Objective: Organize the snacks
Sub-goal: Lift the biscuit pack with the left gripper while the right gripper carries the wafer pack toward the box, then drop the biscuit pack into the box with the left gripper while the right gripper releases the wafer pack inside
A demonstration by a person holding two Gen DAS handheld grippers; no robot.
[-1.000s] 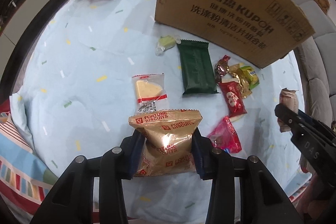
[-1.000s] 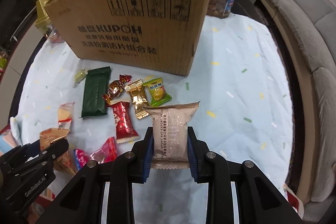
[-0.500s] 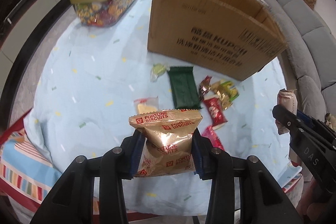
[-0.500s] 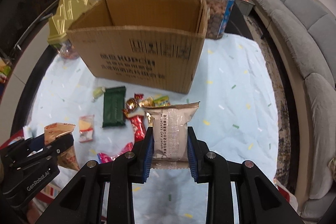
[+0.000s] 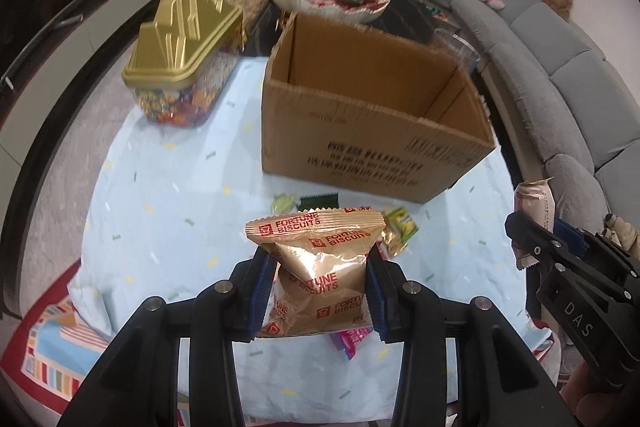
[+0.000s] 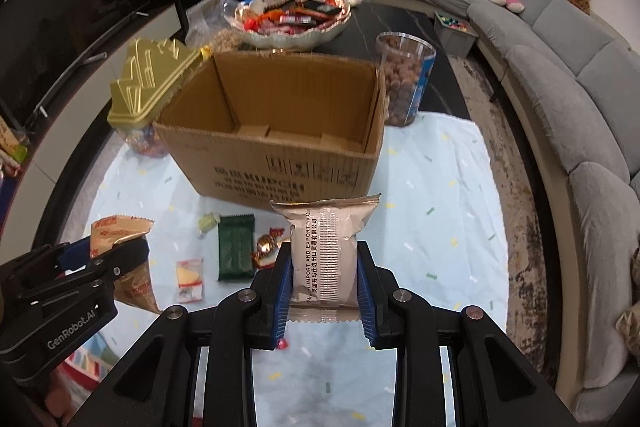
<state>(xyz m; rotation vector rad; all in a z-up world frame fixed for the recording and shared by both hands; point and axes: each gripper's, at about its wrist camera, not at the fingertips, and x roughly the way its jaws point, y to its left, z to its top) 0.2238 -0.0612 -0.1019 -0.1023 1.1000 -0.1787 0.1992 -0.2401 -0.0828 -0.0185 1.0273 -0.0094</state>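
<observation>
My left gripper is shut on a gold Fortune Biscuits bag and holds it high above the table. My right gripper is shut on a beige snack pack, also held high. An open, empty cardboard box stands ahead of both; it also shows in the left wrist view. On the light blue cloth before the box lie a green bar, a cheese-wedge packet, a pale green candy and several wrapped sweets. The right gripper with its pack shows at the right edge of the left wrist view.
A gold-lidded candy jar stands left of the box. A tiered dish of sweets stands behind the box and a clear tub of brown snacks to its right. A grey sofa curves along the right.
Both grippers have risen well above the table with their packs. The box's open top and empty inside have come into view, and the loose snacks look smaller and farther below.
</observation>
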